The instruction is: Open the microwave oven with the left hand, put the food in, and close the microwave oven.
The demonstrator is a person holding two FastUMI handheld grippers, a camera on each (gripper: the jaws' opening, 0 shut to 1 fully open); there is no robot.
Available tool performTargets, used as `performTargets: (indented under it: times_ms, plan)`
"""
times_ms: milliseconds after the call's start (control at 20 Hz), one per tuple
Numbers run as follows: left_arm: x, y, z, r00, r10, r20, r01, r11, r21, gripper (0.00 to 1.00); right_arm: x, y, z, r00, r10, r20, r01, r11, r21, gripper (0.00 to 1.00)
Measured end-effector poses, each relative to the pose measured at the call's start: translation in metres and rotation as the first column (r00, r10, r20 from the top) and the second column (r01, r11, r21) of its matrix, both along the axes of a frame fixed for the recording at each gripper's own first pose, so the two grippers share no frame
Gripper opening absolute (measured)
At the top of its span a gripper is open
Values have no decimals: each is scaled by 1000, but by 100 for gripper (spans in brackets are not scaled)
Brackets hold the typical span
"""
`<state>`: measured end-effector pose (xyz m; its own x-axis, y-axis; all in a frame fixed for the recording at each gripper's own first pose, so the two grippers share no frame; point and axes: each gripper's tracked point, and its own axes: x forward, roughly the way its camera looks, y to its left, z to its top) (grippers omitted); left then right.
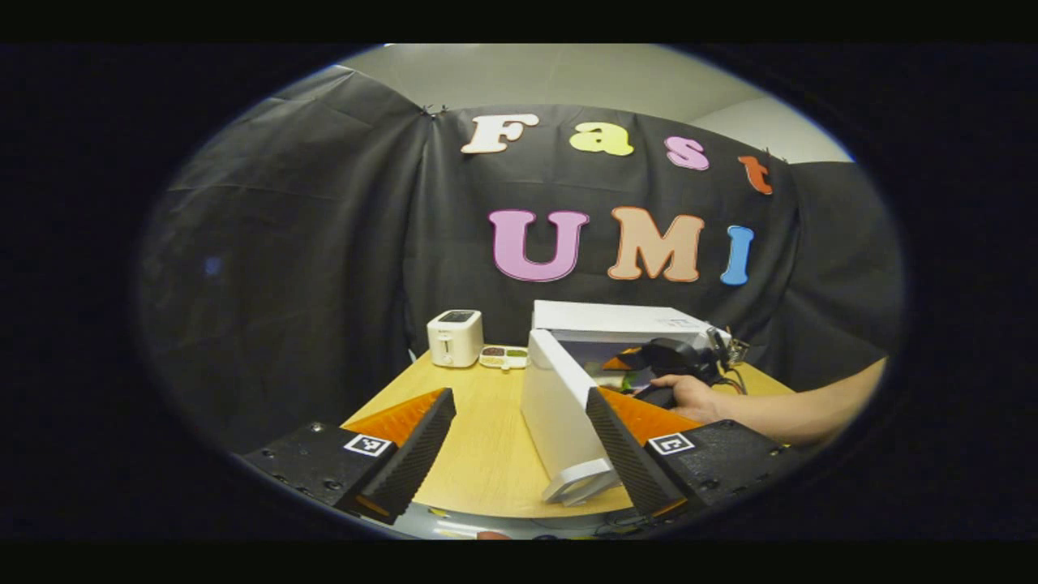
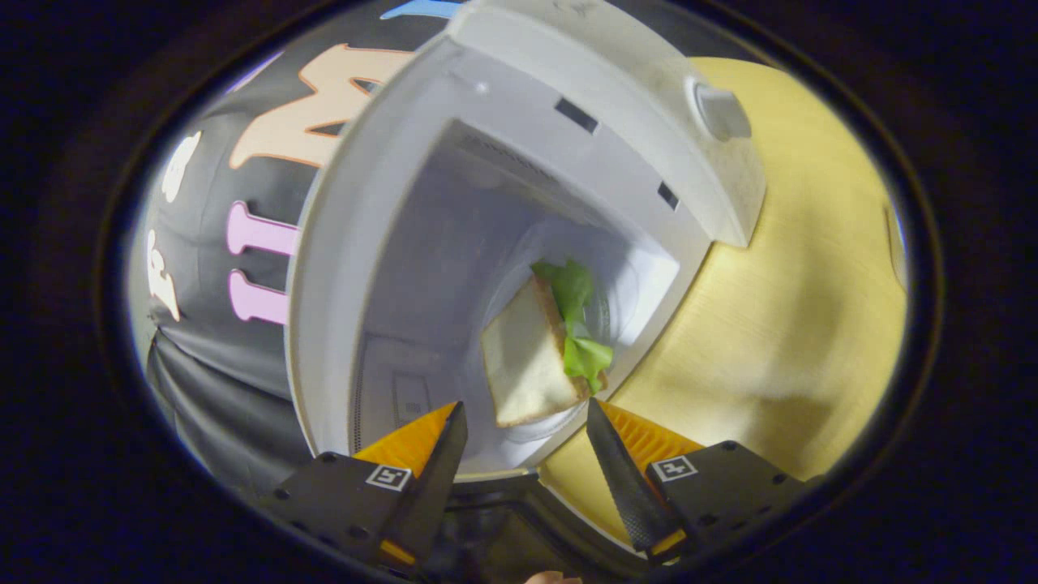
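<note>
Left gripper (image 1: 519,454): fingers spread wide, holding nothing, hanging over the near edge of the desk (image 1: 478,454). Just beyond its right finger stands the open door (image 1: 559,422), swung out towards the camera with its handle (image 1: 580,484) at the near end — one door, one handle.

Right gripper (image 2: 527,454): fingers apart, nothing pressed between them, aimed into the cavity of the microwave (image 2: 519,162). In the left gripper view the same gripper shows farther off at the oven mouth, a hand (image 1: 689,395) around it.

The sandwich (image 2: 542,349) lies inside the cavity on the turntable, just past the right gripper's tips and clear of both. One sandwich: pale bread slices with green lettuce hanging out one side. Judged light and soft; it would crush under a hard squeeze, and the lettuce could slip free. A hold across the flat bread faces, with a gentle close, would serve best if it needs moving.

The door is judged stiff, light and hinged; the handle or the free edge is the place to push. Risk noted — closing before the right gripper is clear of the opening.

Farther back on the desk: one toaster (image 1: 455,337) and, beside it, one small tray (image 1: 503,356) with compartments.
</note>
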<state>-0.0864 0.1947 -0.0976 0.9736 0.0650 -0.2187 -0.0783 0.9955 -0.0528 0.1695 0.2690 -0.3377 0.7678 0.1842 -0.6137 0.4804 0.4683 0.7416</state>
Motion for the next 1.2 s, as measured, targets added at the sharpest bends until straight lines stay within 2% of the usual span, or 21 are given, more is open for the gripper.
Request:
performTargets:
  times_ms: [50, 100, 150, 250, 300, 350, 400, 500, 550, 700, 800, 850, 900, 950, 1000, 1050, 1100, 1200]
  plan:
    - [-2, 3, 1, 1000, 3, 5, -3, 1000, 8, 99, 0, -9, 10, 999, 0, 42, 2, 999, -38, 91]
    - [-6, 4, 1, 1000, 2, 4, -2, 1000, 18, 99, 3, -17, 21, 995, 0, 102, 7, 997, -71, 80]
    - [-7, 5, -2, 1000, -7, -5, 7, 999, 31, 99, 3, -26, 32, 989, 9, 150, 8, 993, -114, 91]
    - [-11, 10, -7, 1000, -14, -10, 15, 997, 72, 99, 0, -46, 53, 972, 58, 228, -4, 973, -232, 91]
    - [-11, 12, -9, 1000, -21, -15, 22, 996, 88, 99, -2, -53, 63, 962, 96, 257, -15, 954, -299, 91]
    - [-12, 12, -12, 999, -31, -26, 34, 994, 103, 99, -3, -61, 73, 951, 128, 283, -20, 934, -358, 80]
    - [-15, 16, -19, 999, -25, -40, 30, 992, 125, 99, -4, -71, 85, 940, 143, 309, -6, 915, -404, 91]
    - [-19, 18, -31, 997, -39, -69, 49, 989, 140, 98, -3, -82, 117, 915, 171, 365, 20, 885, -465, 91]
    - [-17, 19, -32, 996, -47, -75, 56, 989, 133, 96, -3, -86, 134, 900, 192, 392, 30, 868, -495, 80]
    - [-21, 22, -53, 992, -43, -115, 56, 992, 114, 92, -5, -92, 181, 846, 294, 444, 44, 792, -609, 80]
    - [-22, 27, -65, 989, -23, -147, 39, 994, 105, 71, -10, -93, 208, 813, 360, 458, 36, 753, -657, 80]
    - [-22, 26, -70, 987, -20, -157, 35, 995, 91, 58, -12, -92, 221, 800, 383, 462, 37, 737, -675, 80]
    - [-21, 25, -76, 986, -22, -168, 35, 996, 77, 53, -14, -95, 233, 790, 395, 469, 46, 725, -687, 80]
    - [-21, 26, -83, 983, -15, -185, 28, 997, 70, 36, -18, -99, 244, 780, 405, 478, 58, 713, -699, 80]
    - [-23, 28, -92, 978, -10, -207, 23, 998, 63, 27, -20, -103, 253, 772, 411, 485, 72, 702, -709, 80]
    - [-25, 27, -100, 974, -19, -225, 30, 998, 47, 12, -23, -105, 262, 760, 427, 490, 79, 687, -722, 80]
    - [-26, 27, -107, 969, -18, -247, 26, 999, 26, 5, -26, -107, 266, 757, 441, 483, 79, 671, -737, 91]
    - [-29, 26, -119, 961, -17, -277, 9, 1000, -28, 1, -33, -117, 268, 756, 475, 450, 80, 615, -784, 90]
